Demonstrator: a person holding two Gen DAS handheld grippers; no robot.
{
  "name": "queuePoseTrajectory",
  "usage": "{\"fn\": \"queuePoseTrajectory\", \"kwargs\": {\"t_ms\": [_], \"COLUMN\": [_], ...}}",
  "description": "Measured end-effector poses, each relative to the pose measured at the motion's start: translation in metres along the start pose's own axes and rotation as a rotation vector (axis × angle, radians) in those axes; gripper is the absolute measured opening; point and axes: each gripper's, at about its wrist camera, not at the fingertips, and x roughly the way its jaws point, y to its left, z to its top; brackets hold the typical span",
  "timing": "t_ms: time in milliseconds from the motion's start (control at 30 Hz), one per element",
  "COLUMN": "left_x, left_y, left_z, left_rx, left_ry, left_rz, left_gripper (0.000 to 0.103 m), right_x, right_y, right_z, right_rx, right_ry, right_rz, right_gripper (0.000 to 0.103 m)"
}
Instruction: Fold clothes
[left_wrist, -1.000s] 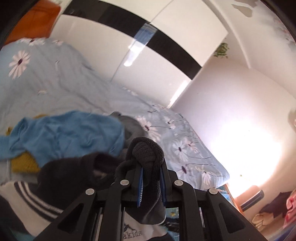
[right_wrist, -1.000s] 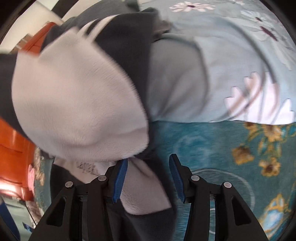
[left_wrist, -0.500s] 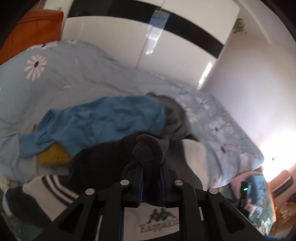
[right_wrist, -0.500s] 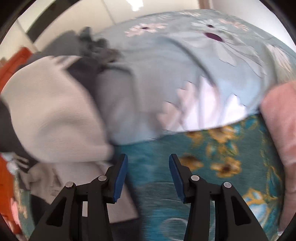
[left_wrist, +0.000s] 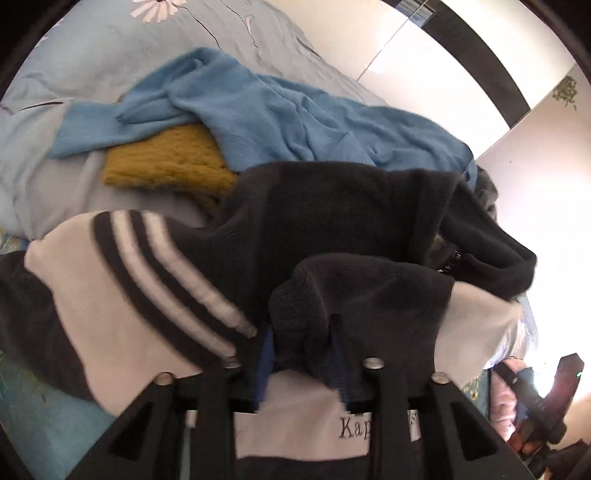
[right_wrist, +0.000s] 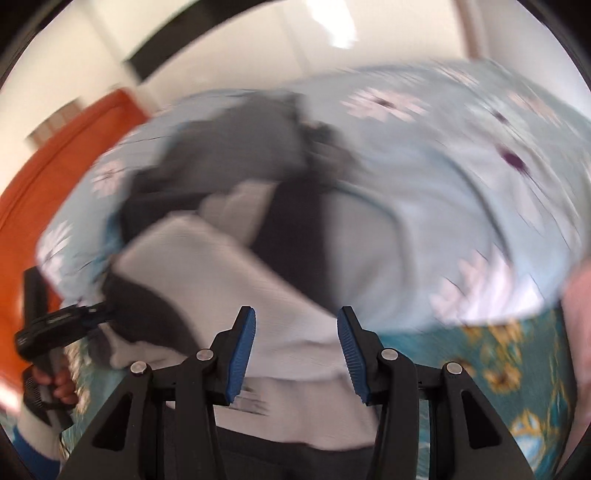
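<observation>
Left gripper (left_wrist: 301, 354) has lowered, jaws clamping fleece (left_wrist: 332, 221); right gripper (right_wrist: 297, 347) gapes.

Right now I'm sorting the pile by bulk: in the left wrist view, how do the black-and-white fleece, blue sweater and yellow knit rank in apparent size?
1. Black-and-white fleece, though it lies nearest the camera, which inflates it.
2. Blue sweater.
3. Yellow knit, partly hidden under the sweater.
</observation>
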Motion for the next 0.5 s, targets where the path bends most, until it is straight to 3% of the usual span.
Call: {"fn": "queuePoseTrajectory", "kwargs": {"t_ms": [67, 300, 500], "left_x": [-0.010, -0.054, -0.080], "left_y": [0.010, 0.064, 0.145], "left_z": [-0.006, -0.032, -0.068], "left_rx": [-0.021, -0.180, -0.431], "left_ry": [-0.008, -0.071, -0.143], "left_rz": [-0.005, 0.061, 0.094], "left_gripper": [0.046, 0.048, 0.052], "right_x": [0.015, 0.072, 0.063], "right_y": [0.020, 0.026, 0.022], "right_z": [0.008, 0.056, 0.061], "right_rx": [-0.060, -0.092, -0.095], "right_ry": [0.012, 0.016, 0.033], "right_rz": [0.032, -0.052, -0.071], "right_gripper": [0.048, 0.048, 0.048]}}
